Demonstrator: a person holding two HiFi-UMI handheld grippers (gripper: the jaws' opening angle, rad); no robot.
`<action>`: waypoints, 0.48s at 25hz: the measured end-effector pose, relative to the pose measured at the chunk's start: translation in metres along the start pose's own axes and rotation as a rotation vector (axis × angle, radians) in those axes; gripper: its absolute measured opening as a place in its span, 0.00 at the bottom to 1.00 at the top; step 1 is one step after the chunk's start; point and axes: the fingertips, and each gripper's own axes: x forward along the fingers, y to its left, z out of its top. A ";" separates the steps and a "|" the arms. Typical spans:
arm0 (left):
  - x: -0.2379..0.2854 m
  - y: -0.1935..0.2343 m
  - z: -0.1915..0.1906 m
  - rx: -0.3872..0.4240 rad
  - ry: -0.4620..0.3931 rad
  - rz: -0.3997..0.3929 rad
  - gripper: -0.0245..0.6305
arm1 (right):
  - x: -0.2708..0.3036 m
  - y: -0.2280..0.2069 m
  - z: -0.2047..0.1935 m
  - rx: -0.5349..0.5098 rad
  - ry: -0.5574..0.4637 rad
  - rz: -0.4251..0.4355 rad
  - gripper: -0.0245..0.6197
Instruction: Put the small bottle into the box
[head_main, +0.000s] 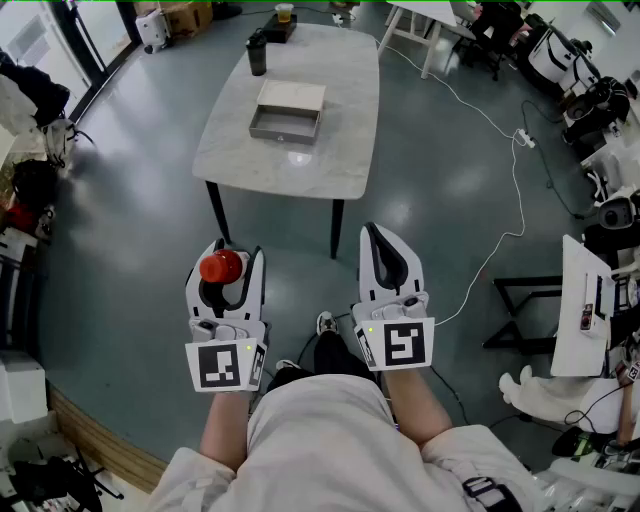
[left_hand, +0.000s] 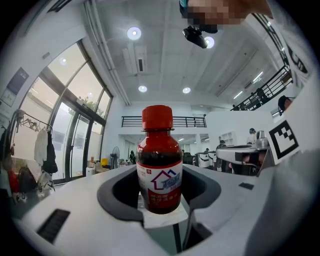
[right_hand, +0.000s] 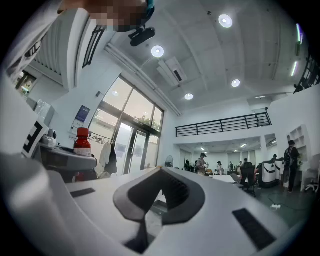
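Note:
My left gripper (head_main: 238, 252) is shut on the small bottle (head_main: 221, 266), a dark brown bottle with a red cap and a white and red label. It stands upright between the jaws in the left gripper view (left_hand: 159, 165), and the right gripper view shows it off to the left (right_hand: 82, 141). My right gripper (head_main: 380, 235) is shut with nothing in it, its tips meeting (right_hand: 160, 172). Both grippers are held level in front of the person's body, over the floor. The grey open box (head_main: 287, 110) lies on the marble-topped table (head_main: 330, 170) farther ahead.
A dark flask (head_main: 257, 55) and a cup (head_main: 284, 12) stand at the table's far end. A white cable (head_main: 500, 240) runs across the floor to the right. Desks with equipment (head_main: 585, 300) line the right side, and clutter the left wall.

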 end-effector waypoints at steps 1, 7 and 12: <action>0.002 -0.001 0.000 -0.004 0.001 -0.001 0.39 | 0.002 -0.001 -0.001 -0.002 0.004 0.004 0.08; 0.020 -0.010 -0.010 -0.027 0.028 -0.007 0.39 | 0.012 -0.010 -0.005 -0.008 -0.010 0.050 0.08; 0.048 -0.015 -0.016 -0.022 0.035 -0.005 0.39 | 0.032 -0.025 -0.016 -0.033 -0.020 0.060 0.08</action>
